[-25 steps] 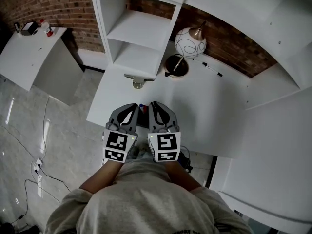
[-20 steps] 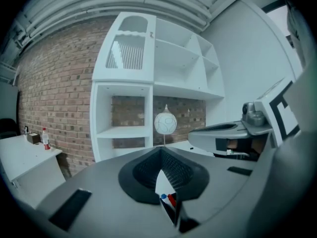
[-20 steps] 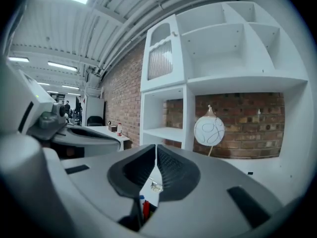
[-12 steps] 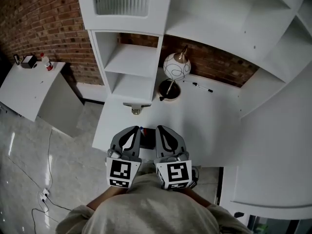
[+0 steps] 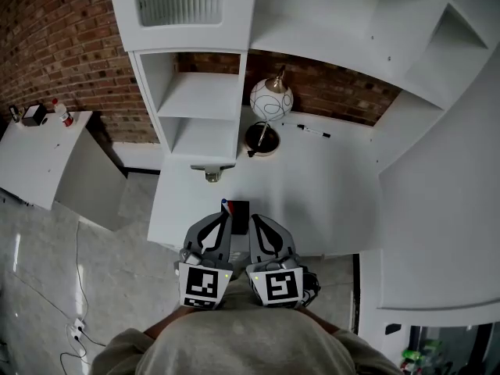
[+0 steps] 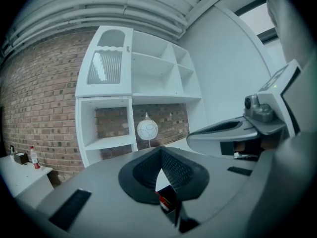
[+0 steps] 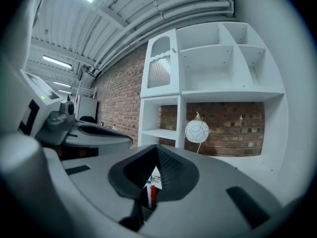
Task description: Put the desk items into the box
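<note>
A small black box (image 5: pixel 240 209) holding a red pen and a blue pen stands near the desk's front edge. My left gripper (image 5: pixel 225 222) and right gripper (image 5: pixel 255 223) hang side by side just in front of it, one at each side, both shut and holding nothing. Through the left gripper's (image 6: pixel 161 150) closed jaws I see the box (image 6: pixel 169 203) just below. Under the right gripper (image 7: pixel 157 148) the pens (image 7: pixel 150 194) show. Further back on the desk lie a black marker (image 5: pixel 312 131) and a dark round dish (image 5: pixel 260 139).
A white globe lamp (image 5: pixel 271 99) stands at the back by the brick wall. A small metal object (image 5: pixel 212 174) sits under the white shelf unit (image 5: pixel 199 108) at the left. A white side table (image 5: pixel 39 151) stands far left, with grey floor below.
Both grippers have drawn back toward the desk's front edge and my body. The head view has tilted up, so more of the shelving shows.
</note>
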A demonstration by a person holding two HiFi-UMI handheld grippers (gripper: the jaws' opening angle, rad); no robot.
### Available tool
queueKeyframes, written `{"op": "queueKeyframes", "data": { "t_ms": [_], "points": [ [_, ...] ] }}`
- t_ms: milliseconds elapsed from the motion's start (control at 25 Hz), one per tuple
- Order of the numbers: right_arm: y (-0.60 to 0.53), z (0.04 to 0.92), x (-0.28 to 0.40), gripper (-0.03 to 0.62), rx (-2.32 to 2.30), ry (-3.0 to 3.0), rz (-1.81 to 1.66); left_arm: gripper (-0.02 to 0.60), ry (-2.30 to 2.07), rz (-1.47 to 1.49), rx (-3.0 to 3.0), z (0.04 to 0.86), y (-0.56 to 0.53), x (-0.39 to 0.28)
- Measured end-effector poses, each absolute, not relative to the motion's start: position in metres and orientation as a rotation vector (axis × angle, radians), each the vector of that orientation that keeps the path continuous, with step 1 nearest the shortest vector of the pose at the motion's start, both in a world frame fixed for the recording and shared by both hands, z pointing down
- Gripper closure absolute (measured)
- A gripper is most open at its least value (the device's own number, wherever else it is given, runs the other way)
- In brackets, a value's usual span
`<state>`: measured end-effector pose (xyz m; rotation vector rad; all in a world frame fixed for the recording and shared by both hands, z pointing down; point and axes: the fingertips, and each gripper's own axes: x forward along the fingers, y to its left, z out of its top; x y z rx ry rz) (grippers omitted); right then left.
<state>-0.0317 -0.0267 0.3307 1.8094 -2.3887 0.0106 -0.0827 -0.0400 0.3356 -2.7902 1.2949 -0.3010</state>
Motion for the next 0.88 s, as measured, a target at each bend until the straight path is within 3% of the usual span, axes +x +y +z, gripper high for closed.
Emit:
{"op": "queueKeyframes", "data": {
  "t_ms": [880],
  "points": [
    [-0.012, 0.335, -0.029, 0.577, 1.862, -2.358, -0.005, 0.578, 1.144, -0.342, -2.845, 0.353, -0.028, -0.068]
  ]
}}
